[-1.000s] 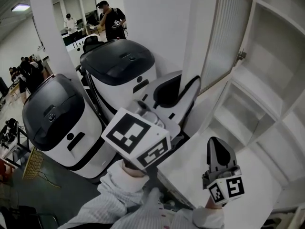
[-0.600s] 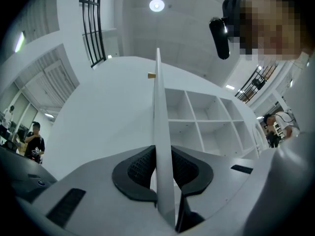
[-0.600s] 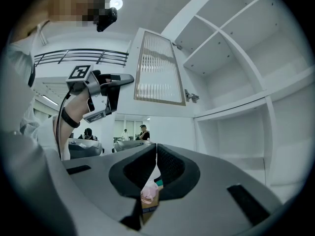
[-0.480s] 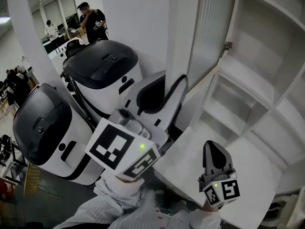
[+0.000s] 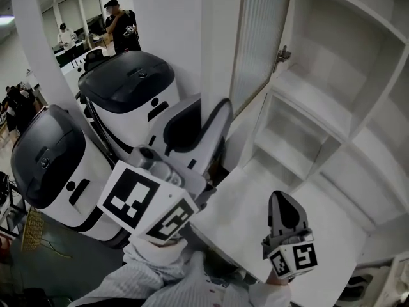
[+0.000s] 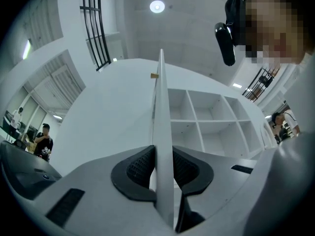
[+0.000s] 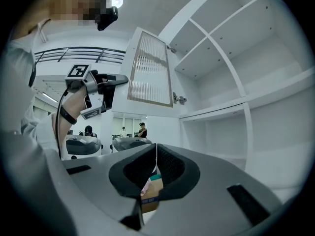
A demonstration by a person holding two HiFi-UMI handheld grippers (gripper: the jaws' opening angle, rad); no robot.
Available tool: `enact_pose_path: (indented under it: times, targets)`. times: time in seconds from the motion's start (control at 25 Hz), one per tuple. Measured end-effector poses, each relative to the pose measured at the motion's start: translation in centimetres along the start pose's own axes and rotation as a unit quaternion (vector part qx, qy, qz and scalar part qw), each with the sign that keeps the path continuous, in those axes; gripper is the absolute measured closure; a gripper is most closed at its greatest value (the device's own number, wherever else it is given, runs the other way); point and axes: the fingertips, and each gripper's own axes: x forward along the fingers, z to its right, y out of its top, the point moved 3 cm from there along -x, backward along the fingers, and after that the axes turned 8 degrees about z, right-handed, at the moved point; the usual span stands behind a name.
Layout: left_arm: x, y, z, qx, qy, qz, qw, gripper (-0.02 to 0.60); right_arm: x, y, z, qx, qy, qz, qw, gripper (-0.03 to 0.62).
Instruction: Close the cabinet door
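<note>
**Cabinet door** (image 5: 259, 37): white frame around a ribbed glass panel (image 7: 150, 75). It stands swung well out from the cabinet (image 5: 332, 75), hung on a hinge (image 5: 281, 54) at the edge of a shelf. Its top is cut off in the head view. The left gripper view shows it edge-on, as one thin white strip, so the glass is hidden there.

**Left gripper** (image 6: 163, 163): the jaws are narrow, with both dark pads pressed against the free edge of the door, low on it. In the head view the white body of the gripper merges with the white door, so the contact is hard to make out. Its marker cube (image 5: 150, 203) hides the hand behind it.

**Right gripper** (image 5: 285, 211): the jaws are together with the tips touching and nothing between them. It is well apart from the door, in front of a white ledge (image 5: 236, 219), and whether it touches the ledge cannot be told. Below the pads in the right gripper view, part of a cardboard box (image 7: 150, 198) shows, too little to read.

**Cabinet**: open white compartments, with the right side and bottom cut off.

**Surroundings**: two white machines with dark tops (image 5: 128, 85) stand to the left of the door, the nearer one partly hidden behind the left gripper. People (image 5: 119, 24) stand far behind, small and indistinct. A pale sleeve (image 5: 160, 277) is cut off at the lower edge.
</note>
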Motion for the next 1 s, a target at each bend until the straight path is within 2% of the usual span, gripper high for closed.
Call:
enact_pose_path:
  times: [0.68,1.0]
  targets:
    - [2.5,-1.5,8.6,0.075,0.055,-0.032,0.9951,0.472,-6.2,1.0,7.2,0.008,0.025,0.001,1.000,0.580]
    - [4.0,-2.4,12.1,0.087,0.079,-0.023,0.9928,0.458,-9.2,1.3,11.1,0.005,0.035,0.000,0.999,0.580]
